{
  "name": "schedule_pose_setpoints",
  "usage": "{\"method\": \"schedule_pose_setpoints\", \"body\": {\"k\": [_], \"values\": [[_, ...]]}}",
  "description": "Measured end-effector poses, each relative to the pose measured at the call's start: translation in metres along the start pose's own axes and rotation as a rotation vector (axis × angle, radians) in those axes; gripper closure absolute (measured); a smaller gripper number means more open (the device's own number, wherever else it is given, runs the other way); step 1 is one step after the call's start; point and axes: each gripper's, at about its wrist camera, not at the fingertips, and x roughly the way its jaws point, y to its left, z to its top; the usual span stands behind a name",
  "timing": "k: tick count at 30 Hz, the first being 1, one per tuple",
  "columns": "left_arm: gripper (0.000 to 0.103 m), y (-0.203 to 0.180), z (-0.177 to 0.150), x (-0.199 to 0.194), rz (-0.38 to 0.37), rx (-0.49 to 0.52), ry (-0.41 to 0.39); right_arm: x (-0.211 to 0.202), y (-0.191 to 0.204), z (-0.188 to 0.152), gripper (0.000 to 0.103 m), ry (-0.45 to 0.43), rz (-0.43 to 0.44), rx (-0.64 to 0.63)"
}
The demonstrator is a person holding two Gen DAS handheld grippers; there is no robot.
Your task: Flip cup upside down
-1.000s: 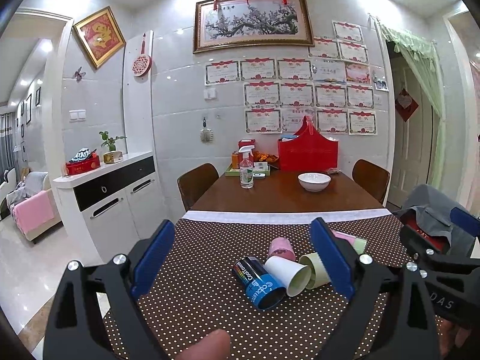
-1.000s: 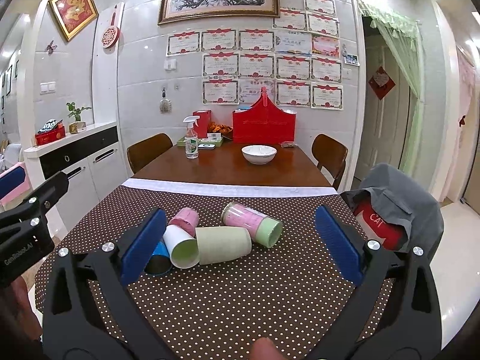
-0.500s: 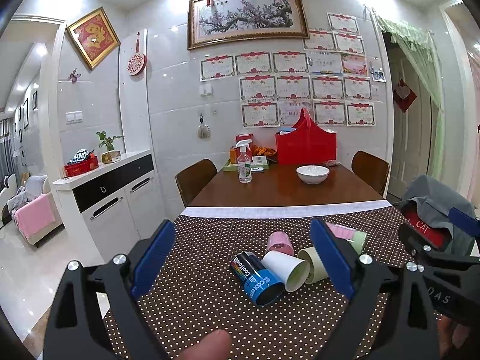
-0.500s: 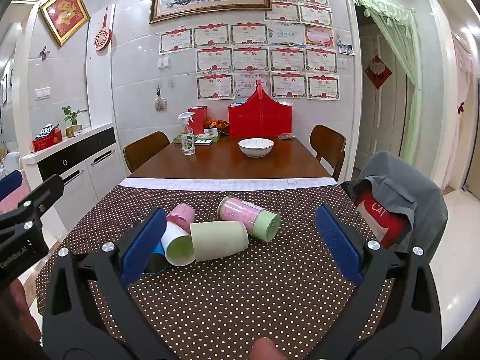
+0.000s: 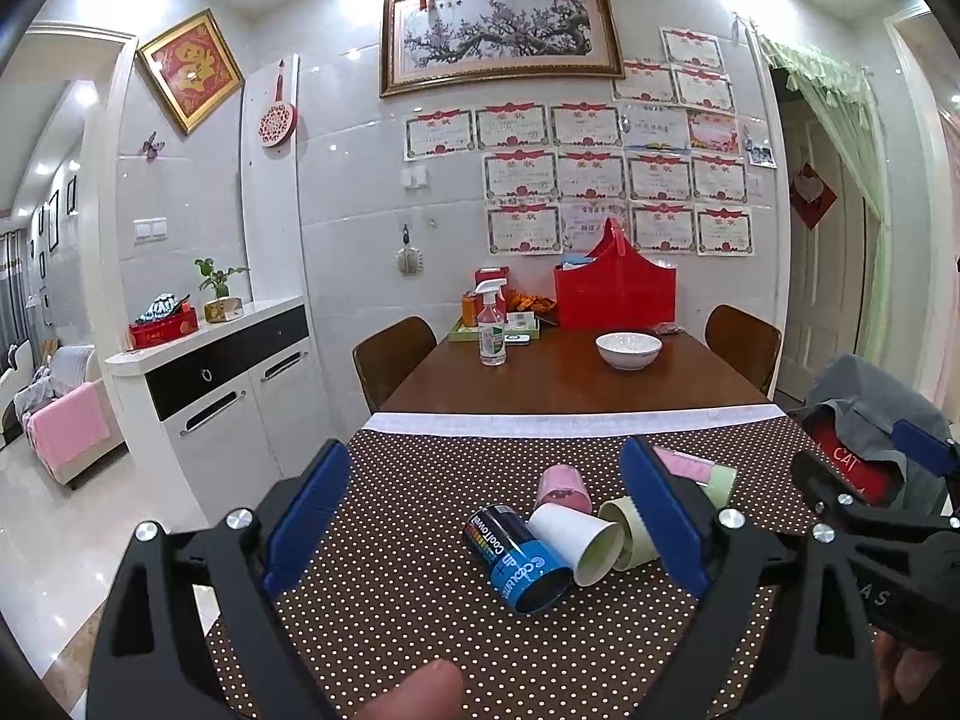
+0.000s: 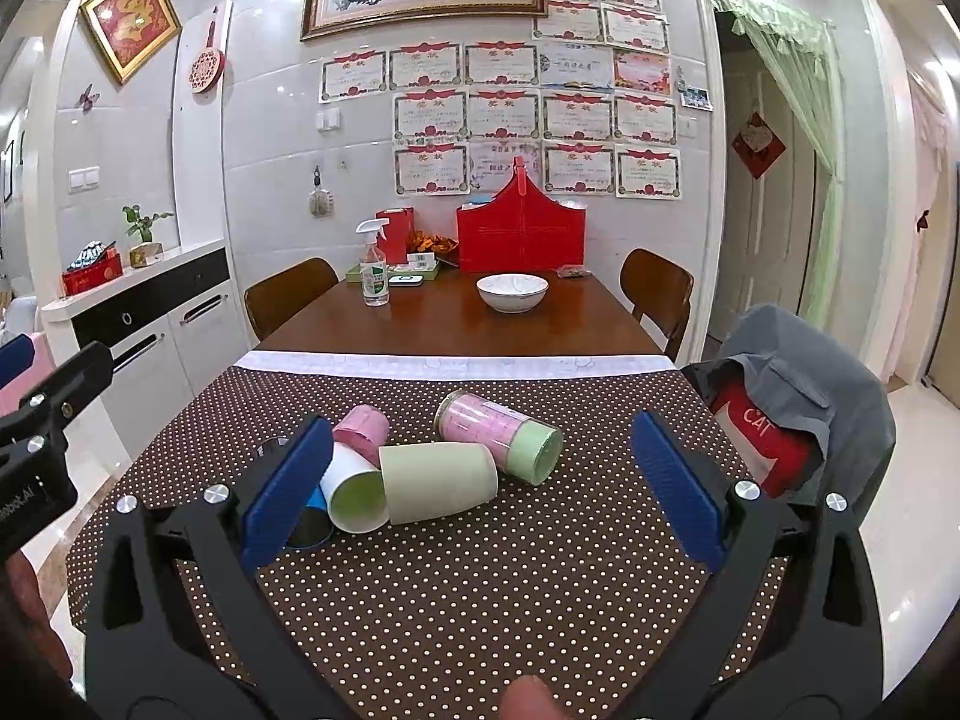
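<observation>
Several cups lie on their sides on the brown dotted tablecloth (image 6: 480, 588). A blue printed cup (image 5: 517, 558) lies leftmost, then a white paper cup (image 5: 576, 540), a pale green cup (image 6: 438, 481), a small pink cup (image 6: 360, 429) and a pink tumbler with a green end (image 6: 498, 435). My left gripper (image 5: 480, 519) is open and empty, above the cloth, just short of the blue cup. My right gripper (image 6: 477, 486) is open and empty, with the pale green cup between its fingers' line of sight.
Beyond the cloth the wooden table (image 5: 564, 384) holds a white bowl (image 5: 628, 350), a spray bottle (image 5: 492, 327) and a red basket (image 5: 615, 294). A chair draped with a grey jacket (image 6: 804, 396) stands at the right. A white sideboard (image 5: 210, 372) stands at the left.
Both grippers have moved forward and slightly down toward the cups, which look larger and closer. Jaws stay open. The cups have not moved.
</observation>
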Motion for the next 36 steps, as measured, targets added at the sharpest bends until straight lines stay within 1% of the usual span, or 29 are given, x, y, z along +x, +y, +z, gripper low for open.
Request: {"method": "schedule_pose_setpoints", "body": {"k": [5,9,16,22,26,31,36], "values": [[0.013,0.004,-0.001,0.012,-0.002,-0.012,0.032,0.007,0.000,0.000,0.006,0.010,-0.007,-0.005],[0.013,0.005,-0.004,0.028,-0.010,-0.017,0.082,0.016,0.000,-0.002,0.006,0.027,-0.014,-0.012],[0.013,0.015,-0.022,0.076,-0.011,-0.024,0.226,0.043,-0.008,-0.007,0.006,0.083,-0.032,-0.012],[0.013,0.025,-0.045,0.132,-0.022,-0.058,0.386,0.072,-0.016,-0.014,0.006,0.136,-0.040,-0.005],[0.013,0.020,-0.055,0.166,-0.042,-0.057,0.461,0.092,-0.020,-0.020,0.006,0.172,-0.033,-0.003],[0.013,0.011,-0.071,0.207,-0.031,-0.080,0.571,0.116,-0.024,-0.024,0.006,0.206,-0.022,-0.006],[0.013,0.007,-0.085,0.241,-0.014,-0.109,0.649,0.132,-0.026,-0.030,0.006,0.239,-0.008,-0.001]]}}
